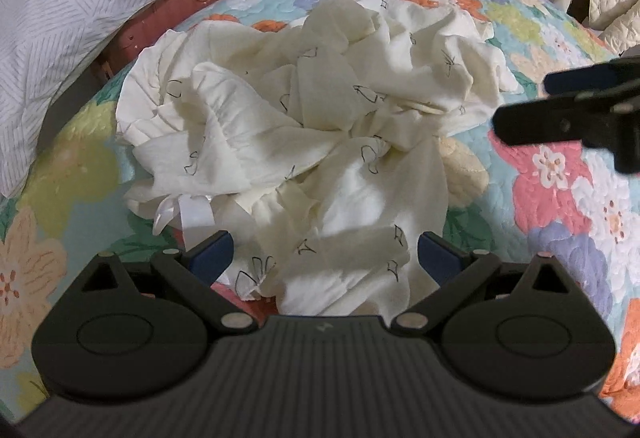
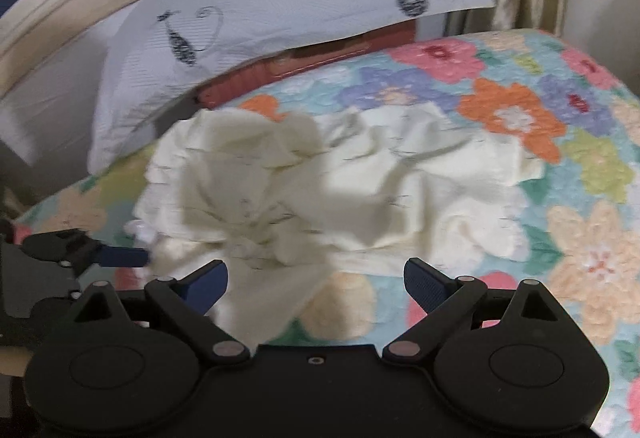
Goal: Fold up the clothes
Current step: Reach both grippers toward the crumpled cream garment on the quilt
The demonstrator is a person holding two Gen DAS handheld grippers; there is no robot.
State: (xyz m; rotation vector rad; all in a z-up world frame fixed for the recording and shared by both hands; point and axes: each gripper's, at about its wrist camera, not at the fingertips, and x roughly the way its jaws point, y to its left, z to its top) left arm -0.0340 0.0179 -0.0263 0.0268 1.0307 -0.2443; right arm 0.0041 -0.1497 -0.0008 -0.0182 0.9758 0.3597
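A: One cream garment (image 1: 304, 125) is lying crumpled on the floral quilt (image 1: 560, 197), its near hem sitting between the left tongs' (image 1: 325, 252) spread fingers, nothing gripped

B: Right tongs (image 2: 316, 280)?

A: Also gaping, empty, hovering over the near edge, probably hunting a corner. Count: one garment, two tongs, one cat-print pillow (image 2: 248, 21) lying beyond the heap

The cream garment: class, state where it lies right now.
The cream garment lies crumpled on the floral quilt, just ahead of the open left hand-held gripper, with the cat-print pillow beyond on the left.
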